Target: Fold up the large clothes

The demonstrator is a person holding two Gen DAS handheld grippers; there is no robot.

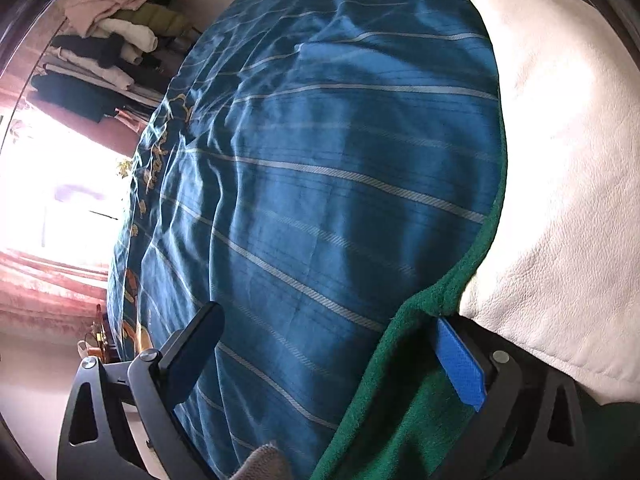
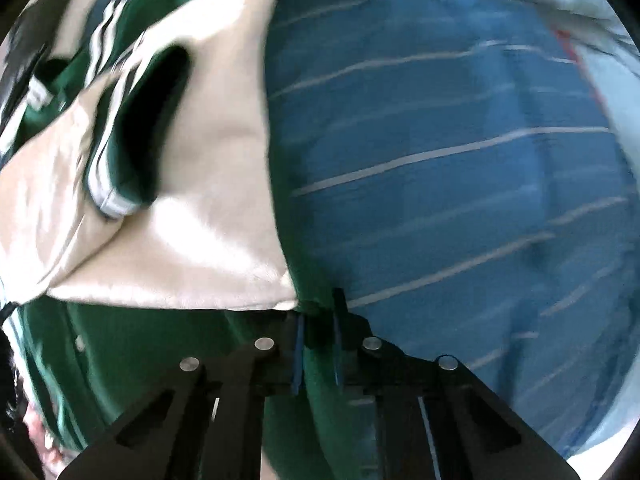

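Note:
A green jacket with cream leather sleeves lies on a blue striped bedspread point(image 1: 320, 160). In the left wrist view its green body point(image 1: 404, 392) and a cream sleeve point(image 1: 560, 200) fill the right side. My left gripper point(image 1: 332, 344) is open, its right finger point(image 1: 460, 364) tucked under the green edge, its left finger point(image 1: 192, 352) over the bedspread. In the right wrist view, blurred, the cream sleeve point(image 2: 180, 220) and a striped green cuff point(image 2: 116, 168) lie at left. My right gripper point(image 2: 318, 320) is shut on the jacket's green edge point(image 2: 320, 380).
A pile of clothes point(image 1: 112, 36) is stacked beyond the bed's far left. A bright window with pink curtains point(image 1: 48, 292) is at left. The bedspread point(image 2: 460, 180) spreads to the right in the right wrist view, with pale bedding point(image 2: 592, 8) at its far edge.

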